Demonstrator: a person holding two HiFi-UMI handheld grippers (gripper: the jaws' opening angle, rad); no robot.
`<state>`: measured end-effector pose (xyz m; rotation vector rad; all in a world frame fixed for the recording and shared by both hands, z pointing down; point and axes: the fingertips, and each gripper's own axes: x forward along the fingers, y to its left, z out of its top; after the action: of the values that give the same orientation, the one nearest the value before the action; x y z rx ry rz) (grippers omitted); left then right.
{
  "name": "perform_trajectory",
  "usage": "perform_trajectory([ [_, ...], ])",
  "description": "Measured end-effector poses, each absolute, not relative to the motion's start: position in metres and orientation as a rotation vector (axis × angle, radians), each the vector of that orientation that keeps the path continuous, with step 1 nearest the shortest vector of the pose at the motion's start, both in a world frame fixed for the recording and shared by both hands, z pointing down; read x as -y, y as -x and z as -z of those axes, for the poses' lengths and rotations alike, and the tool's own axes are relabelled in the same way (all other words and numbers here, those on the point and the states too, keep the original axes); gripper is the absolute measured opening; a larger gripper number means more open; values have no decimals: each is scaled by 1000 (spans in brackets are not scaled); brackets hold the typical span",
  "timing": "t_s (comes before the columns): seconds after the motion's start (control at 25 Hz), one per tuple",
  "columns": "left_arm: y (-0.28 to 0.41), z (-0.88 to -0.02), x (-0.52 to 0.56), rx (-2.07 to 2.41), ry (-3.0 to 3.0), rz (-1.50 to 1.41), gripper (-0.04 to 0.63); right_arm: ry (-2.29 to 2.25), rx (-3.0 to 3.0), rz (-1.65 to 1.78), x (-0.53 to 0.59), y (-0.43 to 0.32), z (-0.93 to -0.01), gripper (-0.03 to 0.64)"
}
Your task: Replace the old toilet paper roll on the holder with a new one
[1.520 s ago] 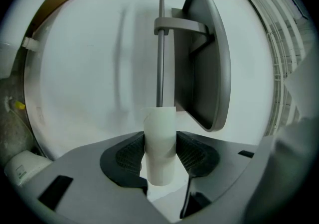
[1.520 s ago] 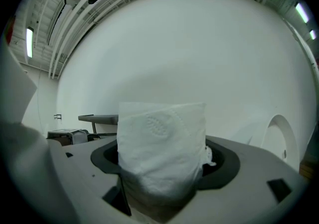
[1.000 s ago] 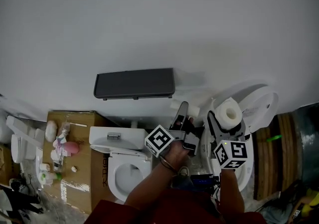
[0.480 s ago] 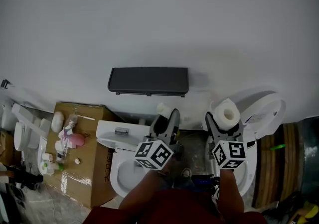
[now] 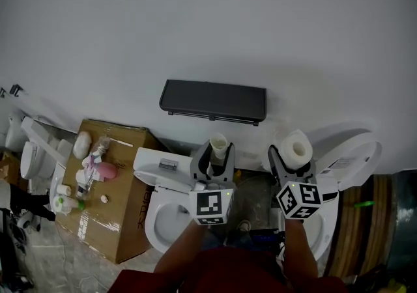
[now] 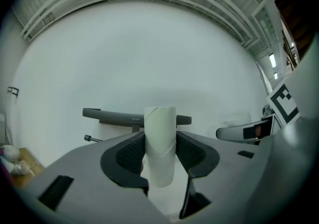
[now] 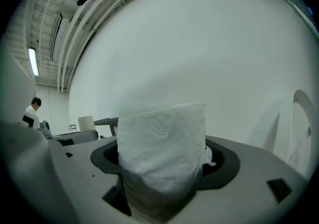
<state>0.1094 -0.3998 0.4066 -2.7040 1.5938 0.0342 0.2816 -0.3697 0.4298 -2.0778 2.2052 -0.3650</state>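
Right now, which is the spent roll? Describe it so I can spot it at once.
Find the dark grey shelf on the white wall; just below it, the left gripper holds a bare cardboard tube upright between its fingers. Unlike the plump white roll in the right gripper, it is thin, smooth and paperless.

left gripper (image 5: 215, 157): pointing level, fingers (image 6: 130, 152) pressing on both sides of an upright cardboard tube (image 6: 160, 143) | right gripper (image 5: 295, 160): pointing about level just beside it, fingers clamping a toilet paper roll (image 7: 162, 153) | left forearm (image 5: 186, 247), right forearm (image 5: 297, 249): reaching forward side by side
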Motion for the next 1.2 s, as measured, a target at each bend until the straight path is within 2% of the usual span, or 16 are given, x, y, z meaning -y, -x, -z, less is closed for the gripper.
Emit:
perform_trajectory([
  [0.56, -98, -410, 402, -1600, 2684, -21, 204, 1639, -1548, 812, 406, -303, -448, 393],
  [0.92, -85, -413, 408, -1635, 2677, -8, 204, 1460, -1214, 830, 436, -326, -461, 393],
  [1.2, -74, -416, 417, -1660, 2652, 11, 204, 1389, -1140, 872, 460, -316, -473, 393],
])
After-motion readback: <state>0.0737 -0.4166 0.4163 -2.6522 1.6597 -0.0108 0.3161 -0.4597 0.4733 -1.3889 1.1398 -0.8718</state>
